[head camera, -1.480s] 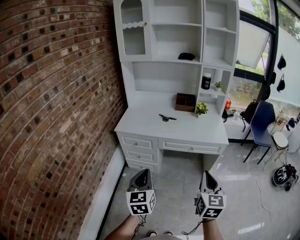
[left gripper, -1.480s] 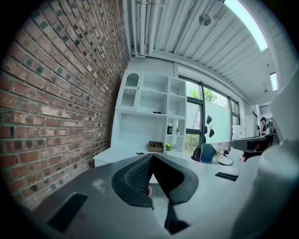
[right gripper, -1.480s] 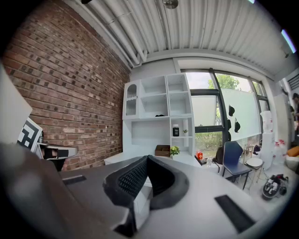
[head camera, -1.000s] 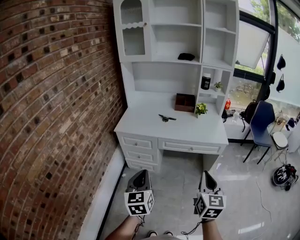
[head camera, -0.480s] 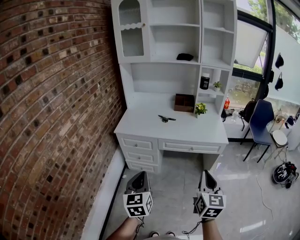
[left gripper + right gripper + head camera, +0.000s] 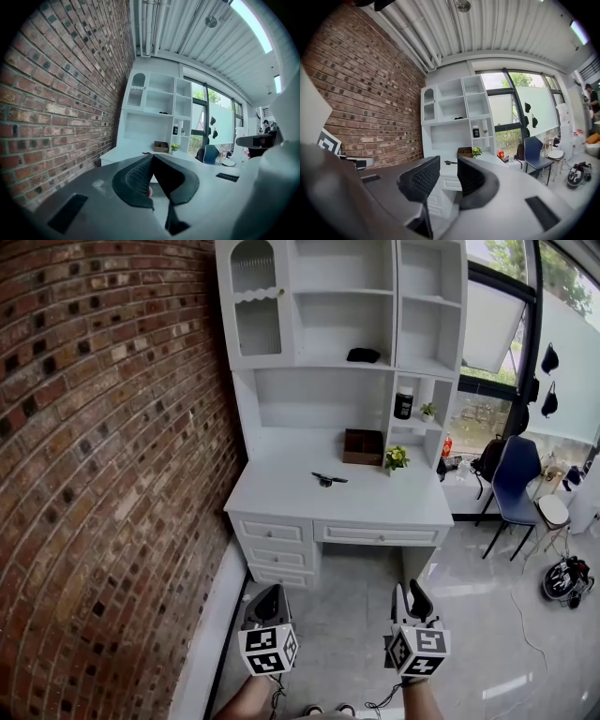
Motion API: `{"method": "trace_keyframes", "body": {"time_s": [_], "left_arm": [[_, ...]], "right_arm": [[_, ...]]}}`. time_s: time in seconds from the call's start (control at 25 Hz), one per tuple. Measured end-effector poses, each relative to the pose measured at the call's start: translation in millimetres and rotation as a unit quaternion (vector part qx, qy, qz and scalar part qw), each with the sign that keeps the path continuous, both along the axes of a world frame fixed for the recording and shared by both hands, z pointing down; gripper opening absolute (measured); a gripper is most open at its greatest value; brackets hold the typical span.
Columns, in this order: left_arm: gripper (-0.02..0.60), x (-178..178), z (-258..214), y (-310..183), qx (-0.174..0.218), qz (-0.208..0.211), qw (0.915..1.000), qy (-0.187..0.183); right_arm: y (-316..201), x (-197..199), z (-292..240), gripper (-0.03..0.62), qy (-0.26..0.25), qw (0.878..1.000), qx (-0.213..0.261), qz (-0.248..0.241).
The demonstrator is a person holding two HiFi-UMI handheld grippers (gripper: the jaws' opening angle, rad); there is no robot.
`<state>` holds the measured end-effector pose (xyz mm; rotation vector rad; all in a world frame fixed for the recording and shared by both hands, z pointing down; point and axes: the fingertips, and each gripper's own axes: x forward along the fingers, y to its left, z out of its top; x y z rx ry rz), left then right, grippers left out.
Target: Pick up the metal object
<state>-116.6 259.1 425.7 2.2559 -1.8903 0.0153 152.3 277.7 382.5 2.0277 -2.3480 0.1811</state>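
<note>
Head view: metal object [image 6: 329, 480] on desk [image 6: 394, 501], away from edges; left gripper [image 6: 271, 592] clenched, right gripper [image 6: 410, 591] released

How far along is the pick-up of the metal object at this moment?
Nothing is done yet: the metal object lies untouched on the white desk. In hand: nothing; the left gripper is shut and empty, the right gripper open, both well short of the desk. Left: approach, grasp, lift.
</note>
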Motion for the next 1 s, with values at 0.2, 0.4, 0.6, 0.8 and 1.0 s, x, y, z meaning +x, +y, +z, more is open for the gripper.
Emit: {"method": "trace_keyframes", "body": {"time_s": [0.2,0.4,0.6,0.8,1.0], "left_arm": [[0.012,-14,3,-4,-0.003,-0.002,1.0,0.006],[0.012,-22,8,-12,-0.007,-0.007,0.9998,0.018],[0.012,-20,15,-26,-0.014,-0.006,0.9998,0.016],[0.012,-16,17,-53,-0.014,-0.01,0.9998,0.002],[0.012,-9,15,-93,-0.019,-0.02,0.9996,-0.006]], "right_arm": [[2,-2,1,0.115,0.007,1.0,-0.003,0.012],[5,4,10,0.112,0.011,1.0,-0.017,0.023],[-8,14,20,0.103,0.01,0.999,-0.026,0.03],[-43,20,26,0.1,0.0,0.999,-0.028,0.026],[-90,28,28,0.098,-0.006,0.999,-0.029,0.014]]}}
